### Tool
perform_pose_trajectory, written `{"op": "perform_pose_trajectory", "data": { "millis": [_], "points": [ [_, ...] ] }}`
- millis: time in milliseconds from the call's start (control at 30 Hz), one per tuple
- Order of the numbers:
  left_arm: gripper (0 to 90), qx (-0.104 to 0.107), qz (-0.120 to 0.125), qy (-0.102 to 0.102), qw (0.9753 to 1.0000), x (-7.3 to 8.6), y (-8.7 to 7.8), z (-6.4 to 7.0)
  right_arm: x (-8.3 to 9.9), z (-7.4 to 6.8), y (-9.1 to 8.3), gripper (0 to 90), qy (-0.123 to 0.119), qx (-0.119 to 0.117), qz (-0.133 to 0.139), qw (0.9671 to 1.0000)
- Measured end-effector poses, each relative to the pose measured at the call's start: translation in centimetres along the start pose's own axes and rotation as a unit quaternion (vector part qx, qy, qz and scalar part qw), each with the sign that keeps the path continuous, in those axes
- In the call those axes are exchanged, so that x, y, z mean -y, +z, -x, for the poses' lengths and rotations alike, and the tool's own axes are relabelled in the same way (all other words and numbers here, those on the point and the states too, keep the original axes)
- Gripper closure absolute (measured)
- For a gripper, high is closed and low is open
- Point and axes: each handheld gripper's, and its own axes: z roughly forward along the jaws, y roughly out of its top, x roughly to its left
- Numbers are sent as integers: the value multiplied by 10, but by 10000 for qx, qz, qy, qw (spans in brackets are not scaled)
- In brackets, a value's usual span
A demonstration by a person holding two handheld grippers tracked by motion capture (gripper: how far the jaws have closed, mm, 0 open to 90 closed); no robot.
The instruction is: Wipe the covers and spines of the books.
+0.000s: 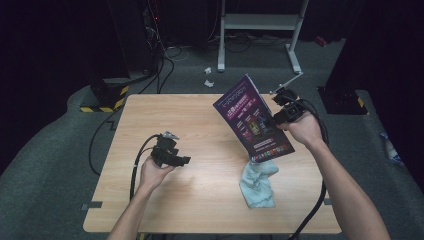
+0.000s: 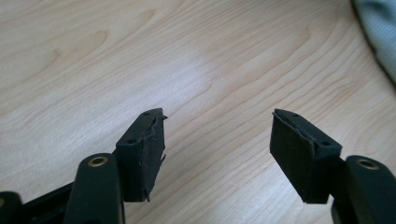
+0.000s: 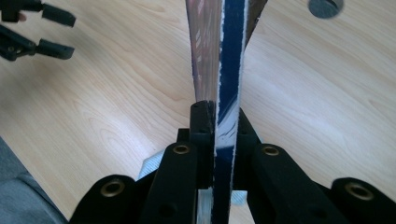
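My left gripper (image 1: 184,160) hangs low over the bare bench (image 1: 165,112), jaws apart and empty, pointing toward the right side. Ahead of those jaws and off to their right lies the pale cloth (image 1: 260,183), crumpled flat on the wood; its edge shows at the far right corner beyond my left jaws (image 2: 376,32).

My right gripper (image 1: 276,119) is clamped on the booklet (image 1: 252,120), gripping one long edge. The booklet stands tilted, its long axis running from upper left down to lower right, lower corner touching or just above the cloth. Seen along my right jaws, the booklet (image 3: 223,70) rises straight out between them.

Judgement: my left hand is the nearer free hand to the cloth. My right wrist is raised, forearm angled inward.
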Motion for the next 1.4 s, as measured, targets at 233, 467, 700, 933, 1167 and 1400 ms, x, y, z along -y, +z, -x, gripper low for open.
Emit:
{"op": "perform_pose_trajectory", "data": {
  "millis": [233, 467, 700, 933, 1167, 1400],
  "points": [
    [359, -319, -15, -85, 9995, 16, 9, -4, -2, 22, -8, 838, 524, 520, -480, 9961],
    [359, -535, 18, -267, 9982, 30, 15, -9, 6, 44, -7, 837, 843, 868, -739, 9899],
    [356, -758, 58, -364, 9964, 37, 15, -12, 5, 50, 13, 837, 931, 1319, -1305, 9782],
    [357, -881, -7, -315, 9956, 42, 17, -9, -6, 34, 36, 836, 785, 1164, -1385, 9804],
    [358, -888, 103, -424, 9951, 49, 20, -12, -14, 25, 48, 836, 740, 915, -1369, 9836],
    [349, -931, 198, -411, 9946, 49, 22, -10, -14, 22, 49, 835, 780, 733, -1234, 9866]
  ]
}}
